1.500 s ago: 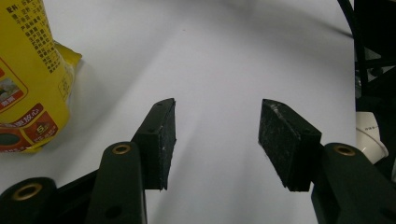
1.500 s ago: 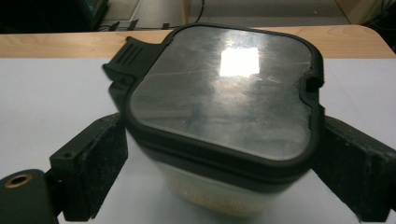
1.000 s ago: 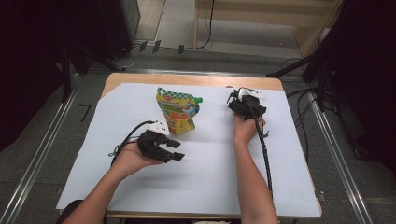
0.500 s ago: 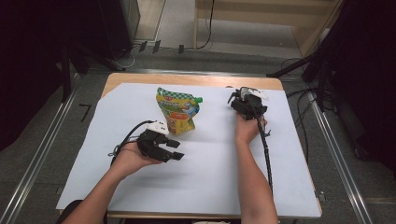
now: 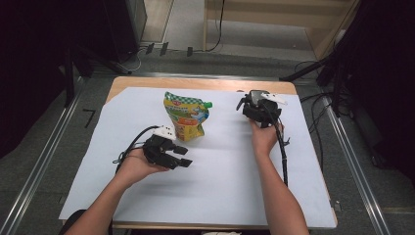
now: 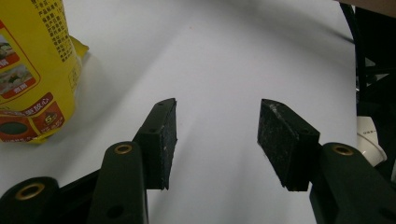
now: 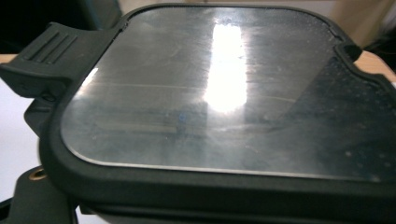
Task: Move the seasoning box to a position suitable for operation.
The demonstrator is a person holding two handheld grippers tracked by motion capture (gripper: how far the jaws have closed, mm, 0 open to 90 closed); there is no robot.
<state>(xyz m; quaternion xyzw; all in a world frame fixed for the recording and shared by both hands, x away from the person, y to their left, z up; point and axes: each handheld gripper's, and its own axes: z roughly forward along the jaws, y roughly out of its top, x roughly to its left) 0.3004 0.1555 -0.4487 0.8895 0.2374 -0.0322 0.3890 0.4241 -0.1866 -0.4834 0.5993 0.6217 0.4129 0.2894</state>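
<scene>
Dim room, dark curtains both sides, cables on a grey floor beyond. Wooden table [image 5: 147, 82] under a white sheet [image 5: 220, 166]. Yellow pouch [image 5: 186, 115] with green cap stands upright, just beyond the left gripper [image 5: 182, 156]; nothing lies between them. Left jaws spread, bare sheet between the pads. Black container with glossy clear lid [image 7: 224, 93] and side latch sits at the right gripper [image 5: 252, 105], near the table's far right. Right jaws hidden behind it; grip can't be told.

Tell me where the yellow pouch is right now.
In the high view the yellow pouch stands at the table's far middle, just beyond the left gripper and left of the right gripper.
</scene>
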